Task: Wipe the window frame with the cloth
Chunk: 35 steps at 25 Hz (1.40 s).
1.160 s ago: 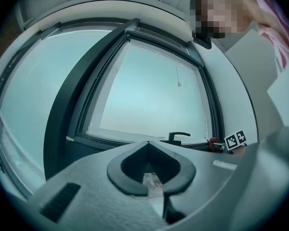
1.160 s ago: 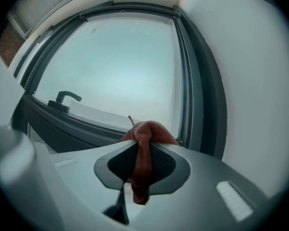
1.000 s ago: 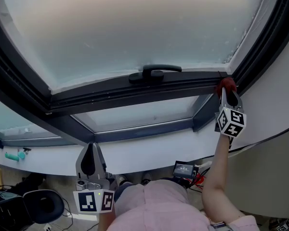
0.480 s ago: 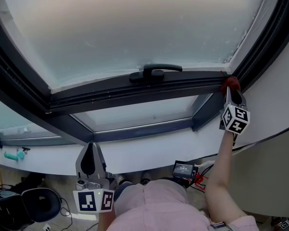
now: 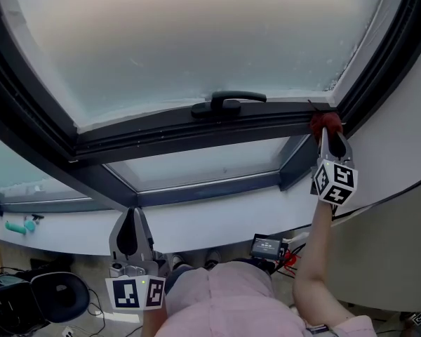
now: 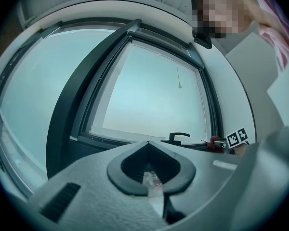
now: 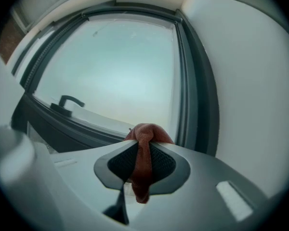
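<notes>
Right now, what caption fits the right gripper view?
Right gripper pinches a red cloth by the dark window frame.

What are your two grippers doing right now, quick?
Left gripper: shut, empty.
Right gripper: shut on the cloth.

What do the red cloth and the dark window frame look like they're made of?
The cloth: soft matte fabric, maybe microfibre; nubby weave, limp folds. The window frame: dark, smooth, semi-matte, with crisp straight ridges; probably coated metal, possibly plastic.
</notes>
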Each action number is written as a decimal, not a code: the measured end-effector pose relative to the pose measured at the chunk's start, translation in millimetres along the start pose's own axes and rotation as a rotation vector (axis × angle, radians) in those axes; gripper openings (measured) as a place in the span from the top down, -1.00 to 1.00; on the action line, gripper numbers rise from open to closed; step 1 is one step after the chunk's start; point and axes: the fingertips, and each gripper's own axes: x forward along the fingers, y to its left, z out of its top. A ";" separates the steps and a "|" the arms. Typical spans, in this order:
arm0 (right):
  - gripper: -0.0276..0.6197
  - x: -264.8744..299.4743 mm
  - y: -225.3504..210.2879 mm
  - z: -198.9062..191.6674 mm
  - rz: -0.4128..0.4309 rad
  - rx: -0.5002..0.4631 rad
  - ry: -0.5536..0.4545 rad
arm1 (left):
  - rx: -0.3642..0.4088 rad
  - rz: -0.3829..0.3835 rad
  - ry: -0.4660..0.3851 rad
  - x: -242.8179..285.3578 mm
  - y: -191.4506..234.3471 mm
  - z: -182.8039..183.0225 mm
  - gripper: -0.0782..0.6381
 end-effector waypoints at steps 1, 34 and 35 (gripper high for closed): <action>0.70 -8.9 19.0 5.0 0.036 0.000 -0.023 | 0.000 -0.001 -0.001 -0.7 0.2 0.3 0.79; 0.70 -5.6 262.5 -15.7 0.521 -0.092 0.005 | -0.015 0.014 -0.008 -12.3 15.3 3.2 0.79; 0.70 -5.6 260.7 -16.4 0.519 -0.097 0.009 | -0.015 0.012 -0.008 -11.7 14.3 2.8 0.79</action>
